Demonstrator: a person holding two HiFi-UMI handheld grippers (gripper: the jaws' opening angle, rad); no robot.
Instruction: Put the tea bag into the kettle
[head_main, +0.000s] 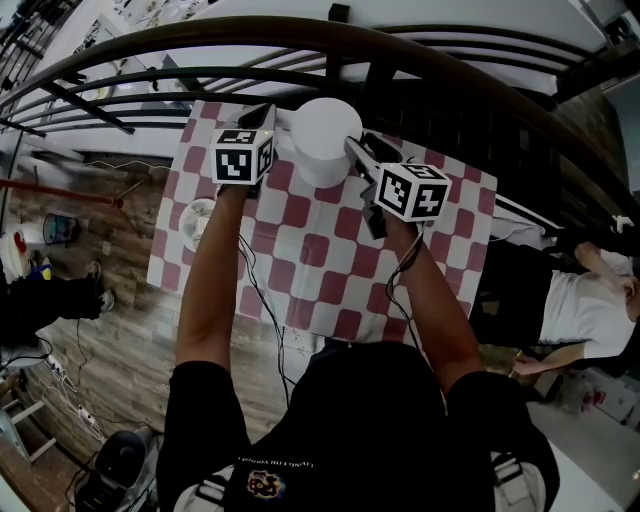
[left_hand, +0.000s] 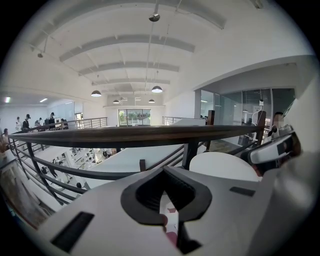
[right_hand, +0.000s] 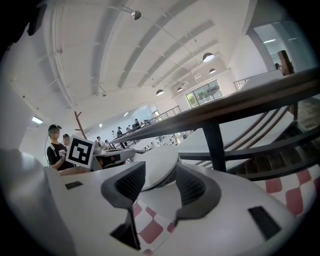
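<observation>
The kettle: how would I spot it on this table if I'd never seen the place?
Find the red-and-white checked tablecloth beside the dark curved railing. The kettle stands at the cloth's far edge, nearest that railing. It is a plain white cylinder with a flat round lid, far bigger than the small white dish near the cloth's left edge.

Black shirt (head_main: 370, 420), white-grey right tool (right_hand: 160, 186)
</observation>
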